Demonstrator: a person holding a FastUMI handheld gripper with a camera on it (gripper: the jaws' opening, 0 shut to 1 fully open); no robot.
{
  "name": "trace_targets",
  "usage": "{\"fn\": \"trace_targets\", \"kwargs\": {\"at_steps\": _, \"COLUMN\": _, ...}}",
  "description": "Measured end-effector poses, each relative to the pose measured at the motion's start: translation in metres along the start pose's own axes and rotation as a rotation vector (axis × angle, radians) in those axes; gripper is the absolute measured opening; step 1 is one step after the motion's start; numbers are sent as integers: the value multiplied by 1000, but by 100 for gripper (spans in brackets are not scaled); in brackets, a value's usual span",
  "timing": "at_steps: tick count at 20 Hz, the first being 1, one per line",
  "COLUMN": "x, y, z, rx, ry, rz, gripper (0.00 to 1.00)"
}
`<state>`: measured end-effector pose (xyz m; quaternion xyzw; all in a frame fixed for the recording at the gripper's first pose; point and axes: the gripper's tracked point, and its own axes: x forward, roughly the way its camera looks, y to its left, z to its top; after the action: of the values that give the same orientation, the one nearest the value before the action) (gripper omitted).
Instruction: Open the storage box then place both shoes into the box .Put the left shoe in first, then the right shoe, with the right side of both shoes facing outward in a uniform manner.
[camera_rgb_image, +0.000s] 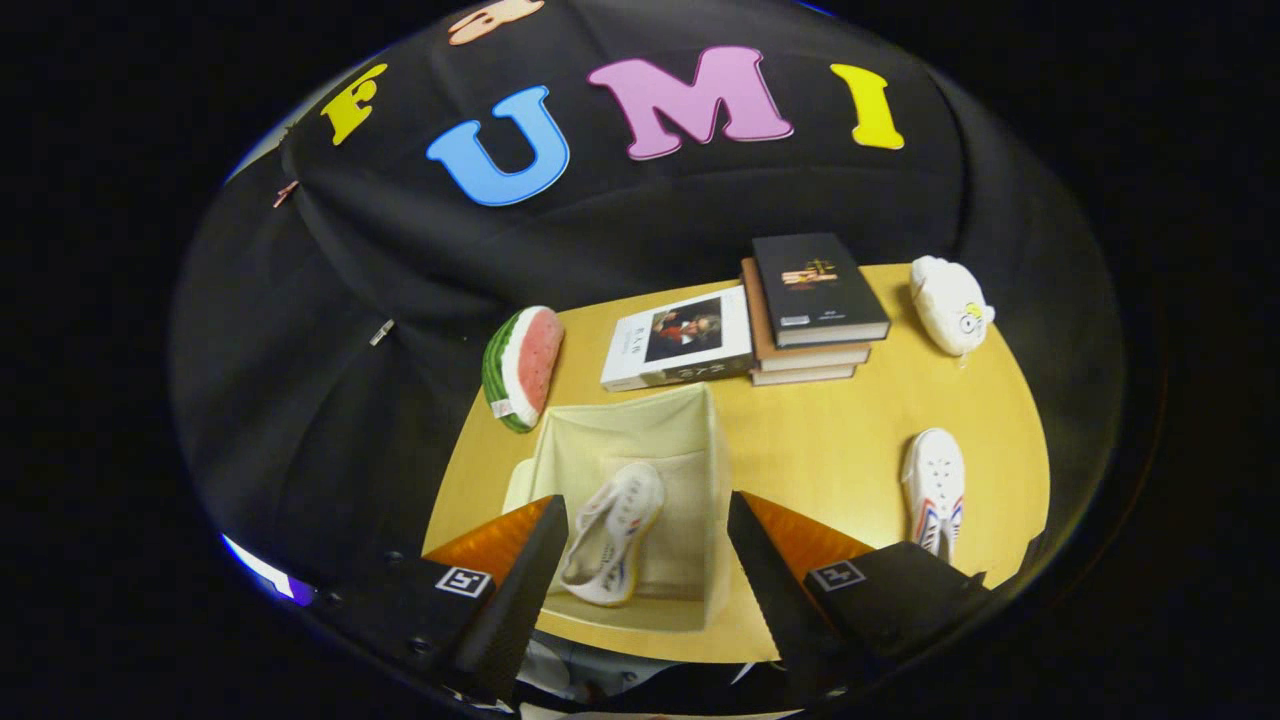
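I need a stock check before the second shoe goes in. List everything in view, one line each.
storage box: one, cream fabric, open, on the table just ahead of the gripper.
shoe in the box: one, white, tilted on its side inside the storage box, seen between the fingers.
shoe on the table: one, white with red and blue stripes, beside the box, apart from it.
watermelon slice toy: one, red and green, at the table edge beyond the box.
books: four, one white lying alone, three stacked with a black one on top, beyond the box.
plush toy: one, white, past the books.
table: one, light wood.
gripper: one, fingers apart, holding nothing, above the box.
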<state>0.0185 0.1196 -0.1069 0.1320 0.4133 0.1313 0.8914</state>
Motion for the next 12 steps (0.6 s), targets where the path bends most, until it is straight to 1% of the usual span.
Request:
{"fn": "trace_targets", "kwargs": {"at_steps": 3, "x": -24, "y": -61, "z": 8, "rx": 3, "ry": -31, "rz": -60, "gripper": 99}}
{"fn": "trace_targets", "kwargs": {"at_steps": 7, "x": -34, "y": -148, "z": 5, "rx": 53, "ry": -8, "rz": -116, "gripper": 99}}
{"fn": "trace_targets", "kwargs": {"at_steps": 12, "x": -29, "y": -253, "z": -25, "rx": 30, "ry": 72, "rz": -205, "gripper": 99}}
